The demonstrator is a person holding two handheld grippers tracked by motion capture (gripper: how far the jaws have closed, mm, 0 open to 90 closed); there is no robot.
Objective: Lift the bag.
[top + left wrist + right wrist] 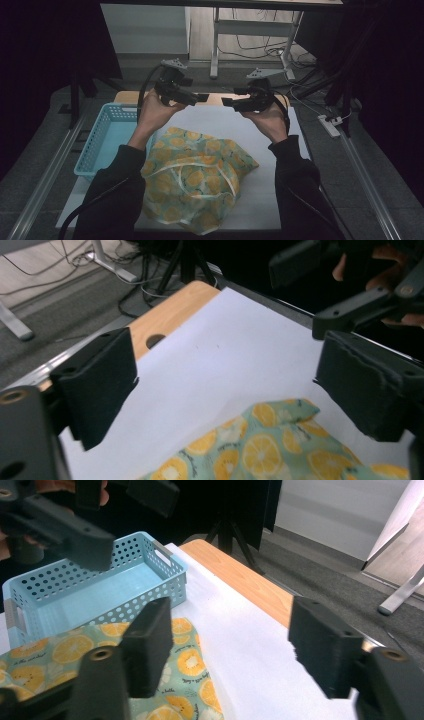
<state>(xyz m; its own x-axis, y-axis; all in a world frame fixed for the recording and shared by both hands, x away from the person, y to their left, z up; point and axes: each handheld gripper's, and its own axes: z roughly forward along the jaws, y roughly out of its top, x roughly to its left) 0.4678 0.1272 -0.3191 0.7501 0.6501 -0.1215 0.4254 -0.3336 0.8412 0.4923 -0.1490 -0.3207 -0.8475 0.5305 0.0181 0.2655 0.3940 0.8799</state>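
High view. My left tongs and right tongs hung above the far part of the worktop, tips turned toward each other and a little apart, each with a grey three-cornered plate on top. Both were released, with nothing between the jaws. The lemon-print cloth lay crumpled on the white sheet that covered the worktop, toward the near edge between my sleeves, well apart from both tongs. A light-blue perforated basket stood at the left of the worktop, just beside the cloth. A white power strip lay on the floor to the right.

Left gripper view. My left tongs stood wide, jaws parted, gripping nothing. Beyond them lay the white sheet, and a corner of the lemon-print cloth showed low in the view. A strip of bare wooden worktop with a round hole ran along the sheet's edge. My right tongs appeared at upper right.

Right gripper view. My right tongs were likewise released, empty. The lemon-print cloth lay at lower left on the white sheet, its edge against the light-blue basket. The wooden worktop showed past the sheet. My left tongs hung at upper left.
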